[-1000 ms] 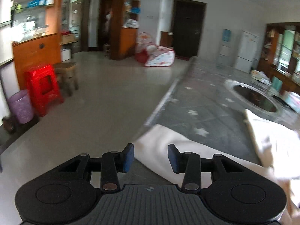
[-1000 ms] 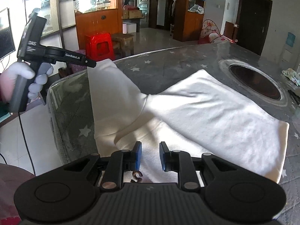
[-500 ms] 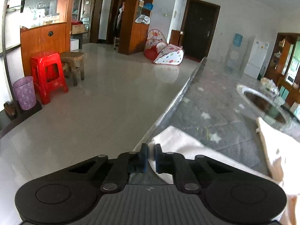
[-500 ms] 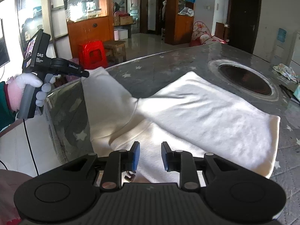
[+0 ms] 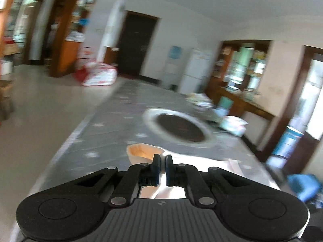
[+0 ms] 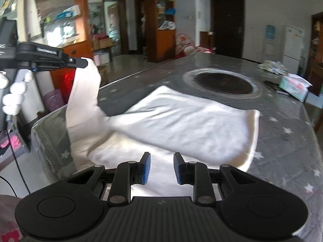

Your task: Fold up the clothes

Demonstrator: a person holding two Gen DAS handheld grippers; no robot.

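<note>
A cream long-sleeved garment (image 6: 181, 119) lies spread on the grey star-patterned table (image 6: 282, 125). My left gripper (image 5: 163, 158) is shut on the end of its sleeve (image 5: 141, 151), whose cuff sticks up past the pads. From the right wrist view, the left gripper (image 6: 83, 62) holds that sleeve (image 6: 84, 92) lifted well above the table's left corner, a white-gloved hand (image 6: 16, 92) on its handle. My right gripper (image 6: 160, 157) hovers low over the garment's near part. Its jaws stand apart and no cloth is pinched between them.
A round dark inset (image 6: 224, 81) with a pale ring sits in the table beyond the garment. A tissue pack (image 6: 294, 86) and crumpled cloth (image 6: 272, 66) lie at the far right end. A purple bin (image 6: 53, 100) stands on the floor left of the table.
The left gripper closed on the sleeve end, then rose and swung over the table, lifting the sleeve off the edge. The right gripper shifted slightly; its jaws stayed apart.
</note>
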